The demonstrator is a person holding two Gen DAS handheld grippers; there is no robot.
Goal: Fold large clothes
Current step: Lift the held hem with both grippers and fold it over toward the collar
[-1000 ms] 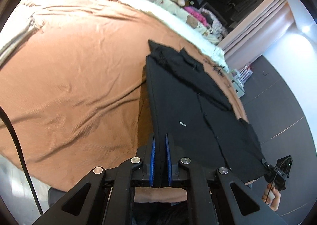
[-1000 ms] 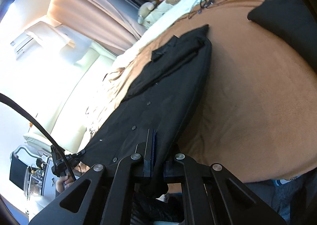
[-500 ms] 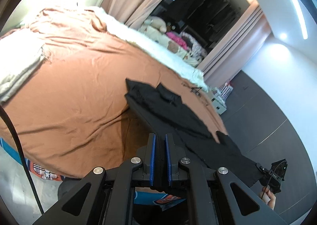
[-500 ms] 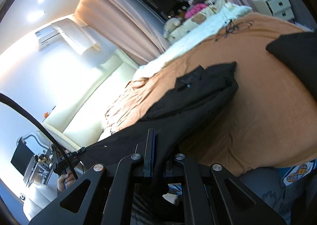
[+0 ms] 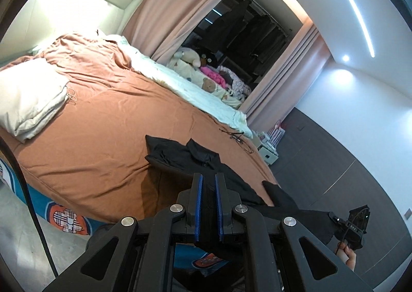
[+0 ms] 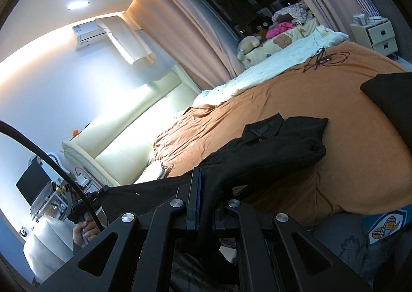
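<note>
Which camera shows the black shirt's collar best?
The right wrist view: the black collared shirt lies open to it, with collar and a button clear. The left wrist view shows it as a dark crumpled shape.

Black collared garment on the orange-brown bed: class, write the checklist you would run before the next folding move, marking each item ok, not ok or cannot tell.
1. Left claw shut on the black collared garment: ok.
2. Right claw shut on the hem: ok.
3. Hem lifted and stretched between both claws: ok.
4. Collar end resting flat on the orange-brown bedsheet: ok.
5. Tangled black cable clear of the garment: ok.
6. Sleeves tucked evenly: cannot tell.
</note>
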